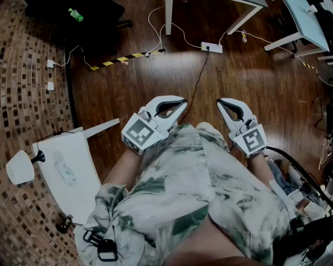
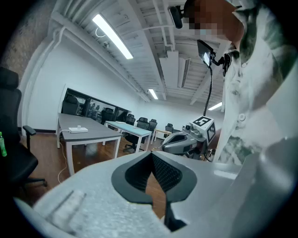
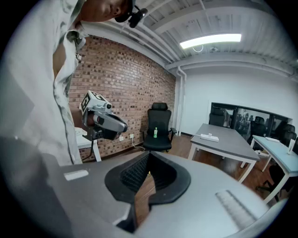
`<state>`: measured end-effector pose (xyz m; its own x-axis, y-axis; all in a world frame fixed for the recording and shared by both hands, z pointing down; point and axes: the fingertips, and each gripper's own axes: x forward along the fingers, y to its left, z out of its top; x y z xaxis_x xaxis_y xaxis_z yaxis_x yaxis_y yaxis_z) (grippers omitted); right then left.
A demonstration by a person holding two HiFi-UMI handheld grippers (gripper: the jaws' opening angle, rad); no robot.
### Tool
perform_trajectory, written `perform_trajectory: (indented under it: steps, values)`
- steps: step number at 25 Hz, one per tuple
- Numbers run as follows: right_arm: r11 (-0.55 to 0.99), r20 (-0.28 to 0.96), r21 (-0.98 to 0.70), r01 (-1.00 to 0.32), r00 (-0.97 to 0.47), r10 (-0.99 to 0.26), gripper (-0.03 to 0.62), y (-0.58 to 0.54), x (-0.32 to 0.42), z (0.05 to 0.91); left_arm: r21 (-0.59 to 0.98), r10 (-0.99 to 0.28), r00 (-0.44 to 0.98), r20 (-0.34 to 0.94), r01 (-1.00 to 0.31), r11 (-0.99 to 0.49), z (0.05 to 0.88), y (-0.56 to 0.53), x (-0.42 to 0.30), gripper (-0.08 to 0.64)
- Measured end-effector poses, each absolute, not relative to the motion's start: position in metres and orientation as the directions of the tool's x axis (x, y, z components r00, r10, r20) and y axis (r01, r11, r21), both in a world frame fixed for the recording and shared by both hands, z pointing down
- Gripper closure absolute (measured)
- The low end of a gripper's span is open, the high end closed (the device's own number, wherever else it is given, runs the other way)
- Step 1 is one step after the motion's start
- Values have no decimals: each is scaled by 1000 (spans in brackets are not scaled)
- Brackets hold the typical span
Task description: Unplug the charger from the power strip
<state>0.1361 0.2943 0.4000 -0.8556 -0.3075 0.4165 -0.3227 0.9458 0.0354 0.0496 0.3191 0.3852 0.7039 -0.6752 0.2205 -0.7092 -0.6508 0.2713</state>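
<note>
A white power strip [image 1: 212,48] lies on the wooden floor at the far side, with a black plug [image 1: 208,49] in it. Its black cable [image 1: 198,82] runs back toward me. Both grippers are held up in front of my torso, well short of the strip. My left gripper [image 1: 184,102] is shut with nothing between its jaws, and its tips [image 2: 152,154] meet. My right gripper [image 1: 219,102] is shut and empty too, jaws closed together [image 3: 149,155]. Each gripper view shows the other gripper: the right one [image 2: 185,139], the left one [image 3: 103,118].
A small white table [image 1: 78,176] and a white lamp [image 1: 20,167] stand at the left. A black chair carries a green bottle [image 1: 75,14]. Yellow-black tape [image 1: 122,59] and white cables cross the floor. Desk legs [image 1: 168,15] stand beyond. A grey desk [image 3: 228,142] bears another power strip [image 3: 209,137].
</note>
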Motion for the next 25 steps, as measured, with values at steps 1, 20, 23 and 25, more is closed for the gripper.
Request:
perform_trajectory:
  steps: [1, 20, 23, 25]
  values:
    - [944, 422, 41, -328, -851, -314, 584, 289, 134, 400, 276, -667, 716, 205, -696, -663, 384, 313, 48, 560]
    - [972, 395, 18, -236, -891, -224, 584, 68, 41, 409, 266, -711, 665, 230, -746, -611, 376, 105, -32, 558]
    - [973, 393, 22, -228, -893, -218, 585, 18, 34, 414, 245, -731, 642, 233, -766, -595, 378, 52, -47, 558]
    - [970, 397, 15, -243, -889, -229, 584, -17, 34, 418, 241, -748, 623, 226, -780, -577, 380, 18, -55, 558]
